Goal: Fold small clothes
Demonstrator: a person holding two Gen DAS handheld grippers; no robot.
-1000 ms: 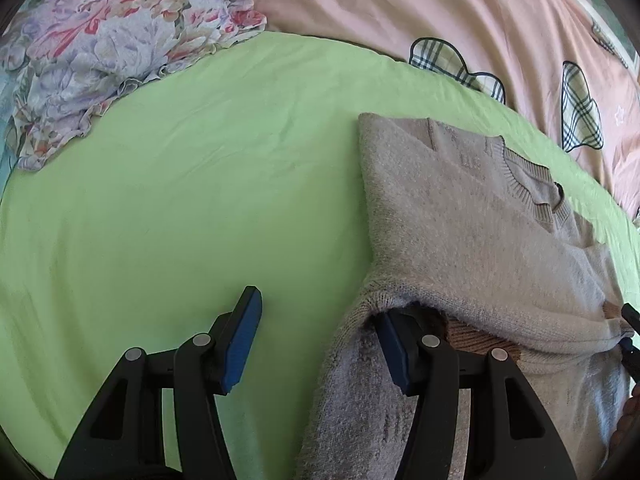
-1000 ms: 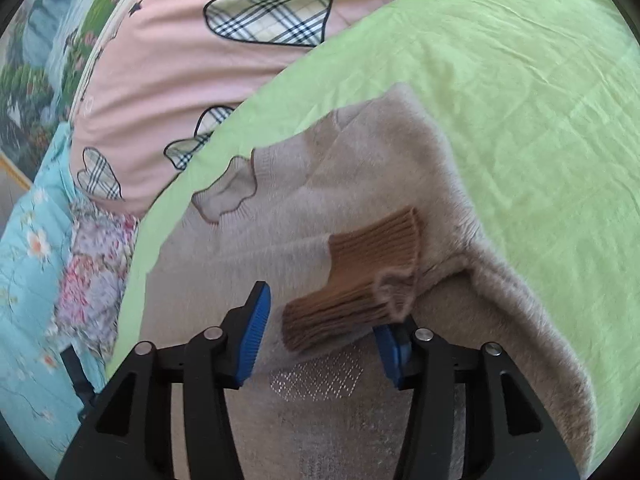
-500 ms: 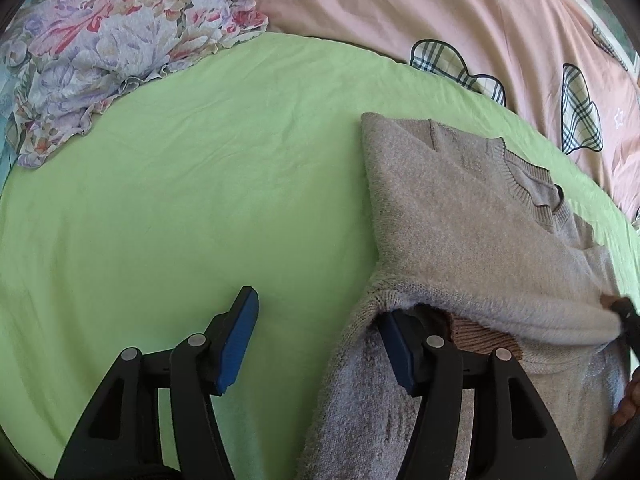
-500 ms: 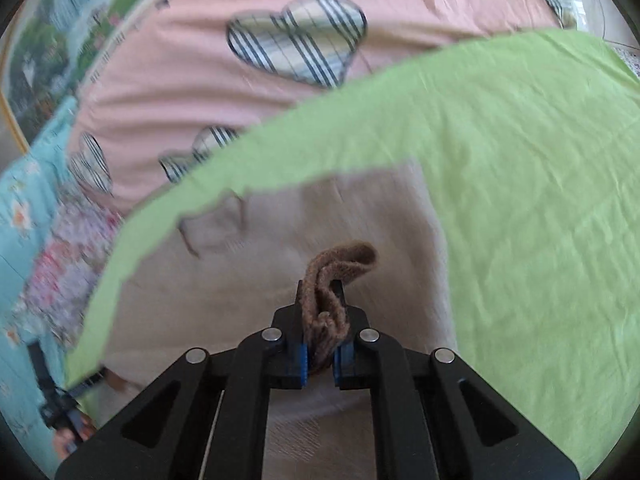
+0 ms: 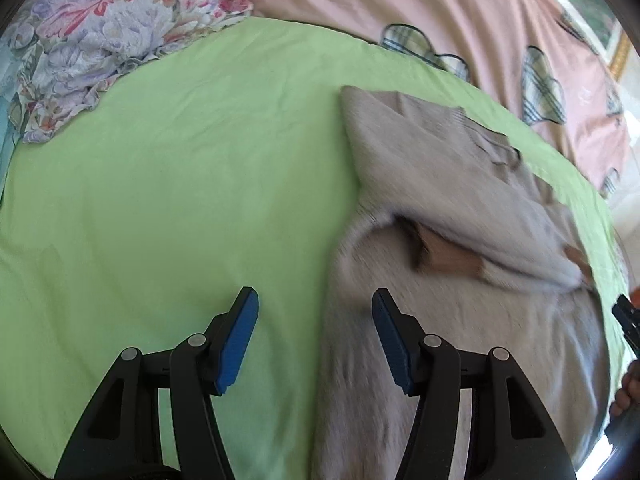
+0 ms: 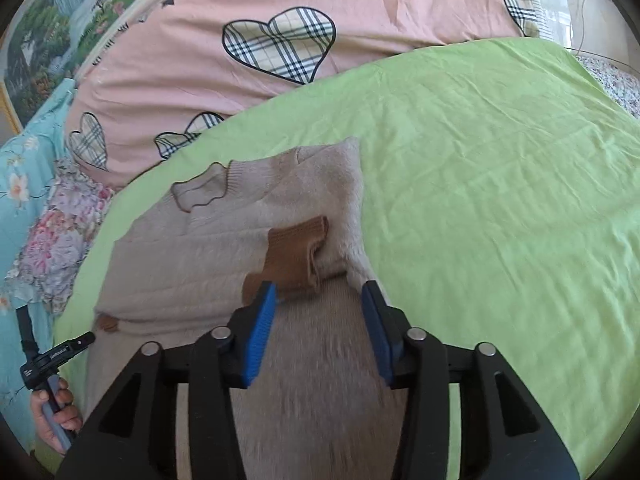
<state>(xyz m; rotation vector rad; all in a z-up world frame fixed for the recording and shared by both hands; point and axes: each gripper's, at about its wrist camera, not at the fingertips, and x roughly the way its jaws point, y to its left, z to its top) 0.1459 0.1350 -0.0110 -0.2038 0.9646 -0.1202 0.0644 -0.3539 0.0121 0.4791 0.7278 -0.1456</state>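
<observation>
A beige knit sweater [image 6: 248,216] with brown ribbed cuffs lies on the green sheet [image 6: 500,168], both sleeves folded across its chest. My right gripper [image 6: 318,320] is open and empty above the sweater's body, just below the brown cuff [image 6: 296,256] of the folded sleeve. In the left wrist view the sweater [image 5: 460,208] lies to the right, blurred. My left gripper [image 5: 316,336] is open and empty, straddling the sweater's left edge, with one finger over the green sheet [image 5: 180,200]. The other brown cuff [image 5: 448,256] shows under a folded sleeve.
A pink quilt with plaid hearts [image 6: 280,48] lies behind the sweater. A floral fabric pile [image 5: 100,40] sits at the far left, also seen in the right wrist view [image 6: 60,232]. The green sheet stretches wide to the right.
My right gripper closed on the brown cuff half a second ago, and has now opened and let it lie on the sweater. My left gripper has pulled back from the sleeve fold, still open.
</observation>
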